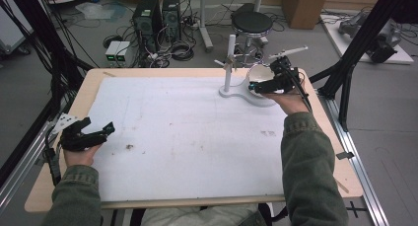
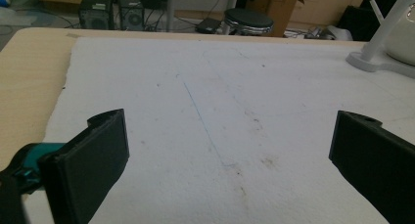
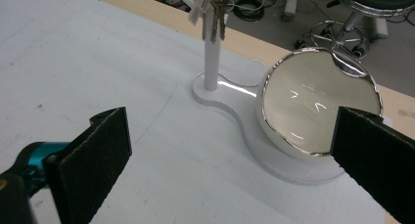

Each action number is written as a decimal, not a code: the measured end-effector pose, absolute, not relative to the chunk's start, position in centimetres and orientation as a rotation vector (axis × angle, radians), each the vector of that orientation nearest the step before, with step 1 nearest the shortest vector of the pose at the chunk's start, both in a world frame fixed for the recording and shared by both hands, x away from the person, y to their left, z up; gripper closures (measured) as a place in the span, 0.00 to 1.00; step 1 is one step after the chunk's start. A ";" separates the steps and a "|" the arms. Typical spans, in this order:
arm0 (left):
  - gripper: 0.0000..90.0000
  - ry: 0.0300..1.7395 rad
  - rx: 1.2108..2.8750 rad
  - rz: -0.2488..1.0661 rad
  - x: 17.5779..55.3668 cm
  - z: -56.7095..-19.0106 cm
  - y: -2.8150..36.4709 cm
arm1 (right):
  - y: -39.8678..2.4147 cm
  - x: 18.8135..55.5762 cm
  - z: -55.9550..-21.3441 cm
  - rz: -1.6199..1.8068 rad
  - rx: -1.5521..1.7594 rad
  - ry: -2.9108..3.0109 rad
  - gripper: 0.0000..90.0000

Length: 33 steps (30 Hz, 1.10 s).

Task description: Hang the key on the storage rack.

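1. We see a wooden worktop (image 1: 93, 83) with a white sheet (image 1: 187, 132) over most of it.
2. Near the far right corner of the worktop stands a white stand (image 1: 230, 63): a flat base, an upright post, and thin arms branching near the top.
3. In the right gripper view a bunch of keys (image 3: 215, 4) hangs at the top of the post.
4. On the right end of the stand's base sits a white bowl (image 3: 318, 104) with a shiny metal rim, tilted so that its mouth faces the camera.
5. The right gripper (image 1: 266, 85) is at the bowl, near the far right corner; whether it touches the bowl we cannot tell. In its own view the jaws are wide apart and hold nothing, and the right jaw overlaps the bowl's near edge.
6. The left gripper (image 1: 98, 132) is low at the left edge of the sheet, well apart from the stand. Its jaws are wide, with bare, stained sheet between them.
7. On the floor beyond the worktop are computer towers (image 1: 156, 18), cables, and a black stool (image 1: 252, 23).
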<state>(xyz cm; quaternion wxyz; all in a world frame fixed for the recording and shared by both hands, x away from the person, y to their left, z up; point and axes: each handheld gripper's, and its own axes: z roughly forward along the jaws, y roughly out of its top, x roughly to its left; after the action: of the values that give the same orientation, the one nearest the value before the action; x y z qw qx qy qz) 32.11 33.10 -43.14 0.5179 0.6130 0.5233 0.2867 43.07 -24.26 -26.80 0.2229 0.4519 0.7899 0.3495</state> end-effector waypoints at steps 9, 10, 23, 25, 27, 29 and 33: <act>0.02 1.258 1.477 0.689 32.1 -43.2 33.1 | -26.6 41.4 -28.4 1.003 1.289 2.137 0.01; 0.02 1.258 1.477 0.689 32.1 -43.2 33.1 | -26.9 41.3 -28.7 1.006 1.295 2.131 0.01; 0.02 1.256 1.487 0.688 32.0 -43.1 33.0 | -29.5 39.7 -32.3 1.013 1.376 2.094 0.01; 0.02 1.257 1.487 0.688 32.0 -43.1 33.0 | -29.7 39.4 -32.6 1.028 1.388 2.084 0.01; 0.02 1.257 1.489 0.688 32.0 -43.1 33.0 | -29.9 39.1 -32.9 1.026 1.386 2.080 0.01; 0.02 1.257 1.489 0.689 32.0 -43.1 33.0 | -30.0 38.8 -33.1 1.035 1.389 2.078 0.01; 0.02 1.256 1.496 0.688 32.0 -43.1 32.9 | -30.1 38.4 -33.7 1.035 1.384 2.074 0.01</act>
<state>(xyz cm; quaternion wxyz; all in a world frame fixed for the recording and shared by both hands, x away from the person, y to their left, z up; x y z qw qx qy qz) 32.01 32.93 -43.13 0.5103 0.6213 0.5215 0.2856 38.36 -30.06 -33.68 0.2193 0.5001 0.7496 0.3740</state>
